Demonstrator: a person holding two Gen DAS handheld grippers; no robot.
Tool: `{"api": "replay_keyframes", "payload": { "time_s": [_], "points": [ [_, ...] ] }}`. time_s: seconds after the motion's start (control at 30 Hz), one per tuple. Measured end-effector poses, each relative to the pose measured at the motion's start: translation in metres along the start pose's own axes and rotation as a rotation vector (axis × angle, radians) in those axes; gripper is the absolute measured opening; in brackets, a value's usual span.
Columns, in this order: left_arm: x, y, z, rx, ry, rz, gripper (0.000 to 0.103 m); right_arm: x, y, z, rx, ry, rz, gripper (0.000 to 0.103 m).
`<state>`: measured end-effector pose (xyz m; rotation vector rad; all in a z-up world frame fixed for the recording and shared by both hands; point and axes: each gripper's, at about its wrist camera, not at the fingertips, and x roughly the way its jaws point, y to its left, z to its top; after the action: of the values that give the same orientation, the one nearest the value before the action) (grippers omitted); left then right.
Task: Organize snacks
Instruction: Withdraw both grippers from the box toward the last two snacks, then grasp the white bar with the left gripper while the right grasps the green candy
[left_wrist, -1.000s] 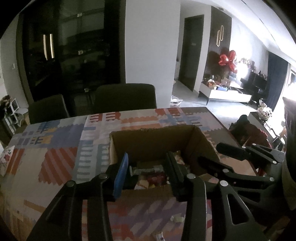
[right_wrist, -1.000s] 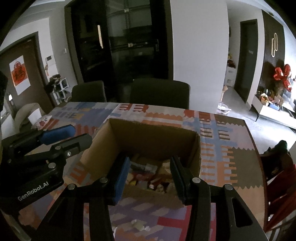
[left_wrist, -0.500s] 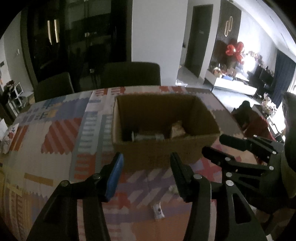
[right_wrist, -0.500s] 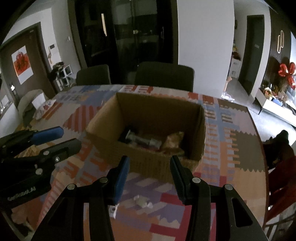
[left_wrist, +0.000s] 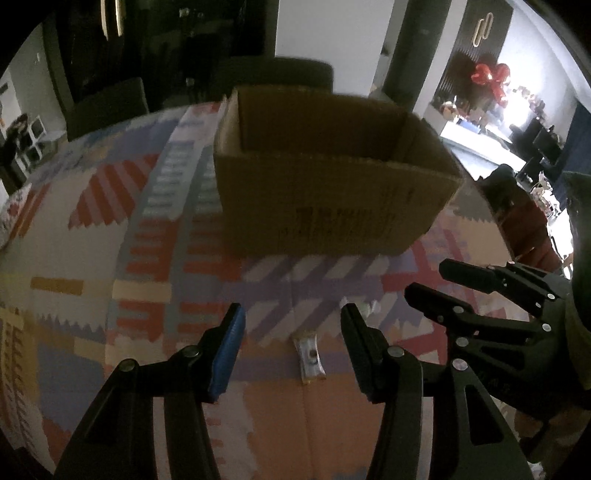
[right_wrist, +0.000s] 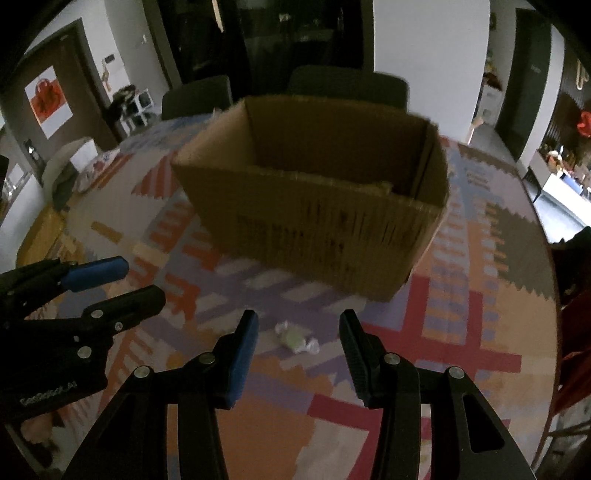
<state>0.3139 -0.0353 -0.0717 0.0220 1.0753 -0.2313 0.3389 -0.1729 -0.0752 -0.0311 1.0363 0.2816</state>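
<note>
Dim dining room, table under a patchwork tablecloth (left_wrist: 92, 258), dark chairs (left_wrist: 273, 75) at the far side.

Left wrist view: open cardboard box (left_wrist: 332, 192) is sitting mid-table, its inside hidden from here. Left gripper (left_wrist: 291, 332) is hanging released just above the cloth; its jaws have just been opening, nothing clamped. A small flat snack packet (left_wrist: 309, 356) is lying on the cloth in the gap between the fingers, near of the box, pads apart from it. Right gripper (left_wrist: 424, 284) is showing at the right, jaws parted, empty.

Right wrist view: the box (right_wrist: 325, 229) is sitting far of the right gripper (right_wrist: 295, 339). A twist-wrapped green candy (right_wrist: 295, 338) is lying on the cloth between its spread fingers, untouched. Left gripper (right_wrist: 140, 280) is showing at the left, blue pad (right_wrist: 98, 273) visible.
</note>
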Motion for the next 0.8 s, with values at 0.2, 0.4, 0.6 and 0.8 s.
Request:
{"api": "replay_keyframes", "payload": {
  "time_s": [0.2, 0.4, 0.6, 0.8],
  "points": [
    [0.021, -0.003, -0.019, -0.015, 0.077, -0.003, 0.053, 0.023, -0.002, -0.013, -0.020, 0.081, 0.037, 0.047],
    [0.045, -0.001, -0.031, -0.061, 0.153, -0.024, 0.053, 0.049, 0.001, -0.021, -0.095, 0.166, 0.057, 0.047],
    [0.066, -0.002, -0.041, -0.109, 0.210, -0.031, 0.052, 0.072, 0.004, -0.023, -0.190, 0.214, 0.050, 0.047],
    [0.083, 0.003, -0.046, -0.181, 0.248, -0.068, 0.052, 0.090, 0.008, -0.019, -0.255, 0.242, 0.053, 0.046]
  ]
}}
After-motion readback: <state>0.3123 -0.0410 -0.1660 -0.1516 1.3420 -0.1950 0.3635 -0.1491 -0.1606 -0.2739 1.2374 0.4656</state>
